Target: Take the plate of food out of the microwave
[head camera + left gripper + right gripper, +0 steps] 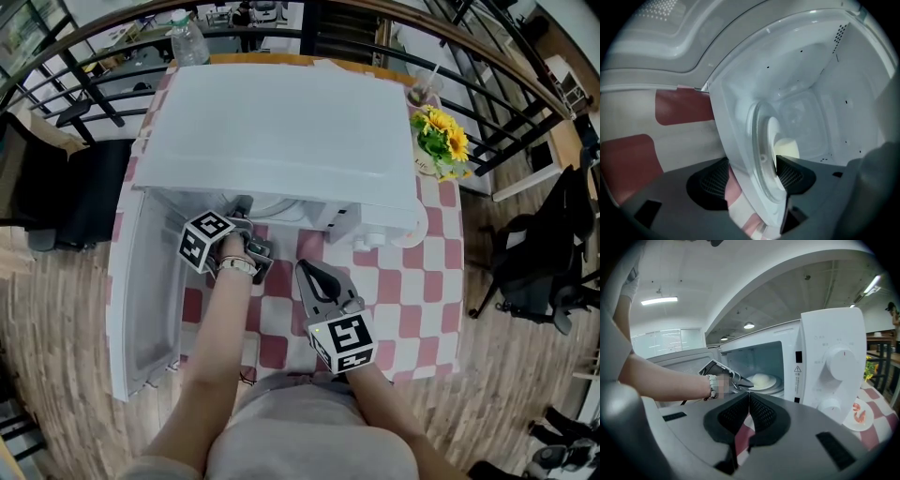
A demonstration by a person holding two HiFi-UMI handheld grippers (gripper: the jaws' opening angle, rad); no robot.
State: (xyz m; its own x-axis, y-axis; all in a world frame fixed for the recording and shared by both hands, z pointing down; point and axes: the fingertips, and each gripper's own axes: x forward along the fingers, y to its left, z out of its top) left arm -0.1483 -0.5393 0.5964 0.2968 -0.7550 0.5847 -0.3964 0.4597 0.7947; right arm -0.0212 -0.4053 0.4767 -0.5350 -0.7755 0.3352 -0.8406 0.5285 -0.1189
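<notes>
A white microwave (281, 122) stands on the checkered table with its door (145, 291) swung open to the left. Inside, a white plate (765, 381) with a pale mound of food (788, 148) rests on the glass turntable (761, 161). My left gripper (246, 217) reaches into the oven's mouth. Its jaws stand wide, one pad (711, 180) outside the front lip and the other pad (791, 173) over the plate's rim, with no squeeze visible. My right gripper (307, 269) hangs back over the table before the oven, shut and empty.
The control panel with two knobs (839, 362) is right of the cavity. A small dish (859, 413) sits beside the oven, with yellow flowers (441, 136), a cup (424, 89) and a water bottle (190, 42) behind. Dark chairs (66, 187) flank the table.
</notes>
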